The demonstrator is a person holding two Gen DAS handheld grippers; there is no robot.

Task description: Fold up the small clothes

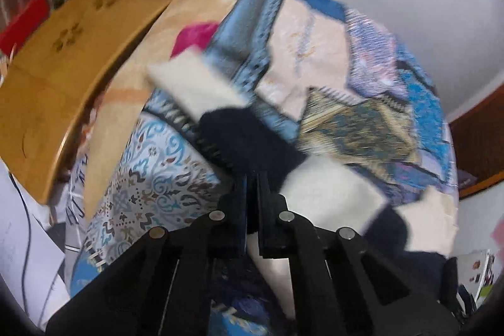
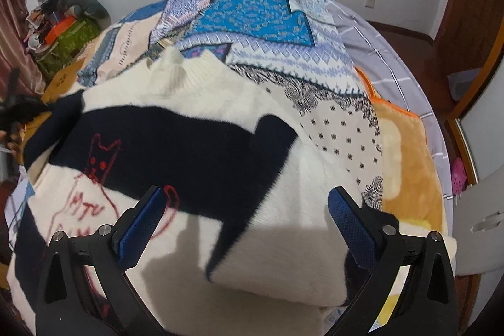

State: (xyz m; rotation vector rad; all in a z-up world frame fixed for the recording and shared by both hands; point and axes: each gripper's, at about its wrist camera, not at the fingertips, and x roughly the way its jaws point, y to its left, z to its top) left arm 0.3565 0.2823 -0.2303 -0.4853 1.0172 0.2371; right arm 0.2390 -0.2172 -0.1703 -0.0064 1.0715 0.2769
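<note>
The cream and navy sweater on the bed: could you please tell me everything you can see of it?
The sweater looks like fluffy knit, cream with broad dark navy patches and a ribbed cream collar at its far end. A red outline cat and red lettering are stitched on the front. It lies spread on the patchwork bedspread, one sleeve folded across the body. The left tongs are shut on its dark fabric; the right tongs hang open above the near part, not gripping it.
</note>
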